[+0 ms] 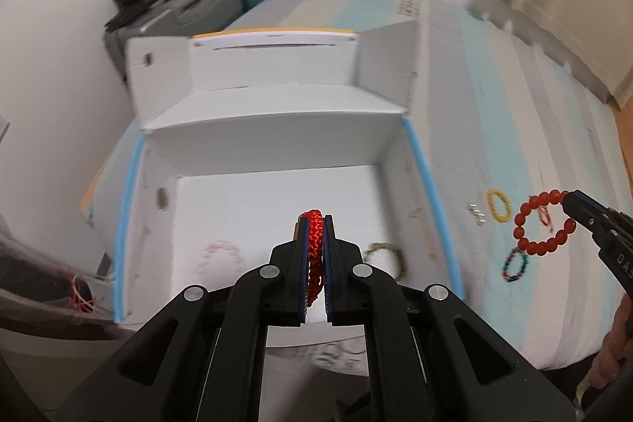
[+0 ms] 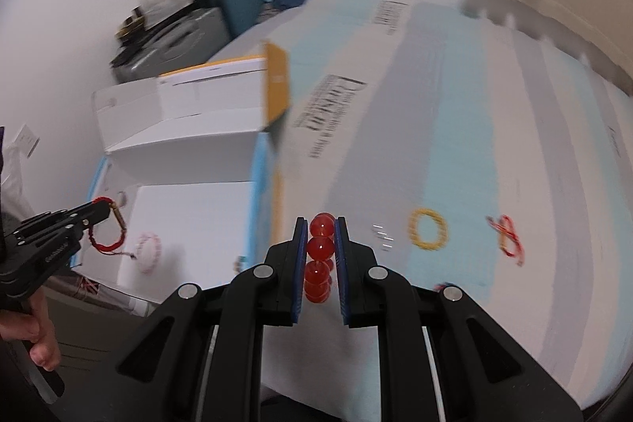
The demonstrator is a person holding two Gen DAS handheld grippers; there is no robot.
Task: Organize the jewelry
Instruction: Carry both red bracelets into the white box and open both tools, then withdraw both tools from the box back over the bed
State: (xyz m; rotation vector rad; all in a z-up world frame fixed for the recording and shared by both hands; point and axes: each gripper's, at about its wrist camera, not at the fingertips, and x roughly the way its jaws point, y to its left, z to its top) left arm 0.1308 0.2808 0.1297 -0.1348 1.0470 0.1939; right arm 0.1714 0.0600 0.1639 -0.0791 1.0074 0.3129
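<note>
Landmark: the white box (image 1: 277, 161), open-topped, lid flaps up, standing on the striped bed (image 1: 514, 105).

Left gripper (image 1: 315, 256) was clamped tight on a red cord bracelet (image 1: 315, 248), held edge-on over the box interior. In the right wrist view the cord hung as a loop below the tips, a small brass clasp showing. Already on the box floor: a pink bracelet (image 1: 221, 258) and a green one (image 1: 385, 256), the latter near the box's right wall.

Right gripper (image 2: 321, 256) was closed on a red bead bracelet (image 2: 320, 248), pads pinching single beads; it hung outside the box, to its right, above the bed.

Still lying on the bed right of the box: small silver pieces (image 2: 383, 236) nearest, then a yellow ring (image 2: 428, 229), a red string piece (image 2: 506, 236) farthest, a multicolour band (image 1: 514, 263) nearer the bed's edge.

Handling, as judged: cord is light, soft, limp (swings freely, pinch anywhere along it). Beads are hard, smooth, rounded, likely to roll out of a flat-pad pinch; better to grip across the strand between two beads. Elastic probably stretches; nothing heavy here.
</note>
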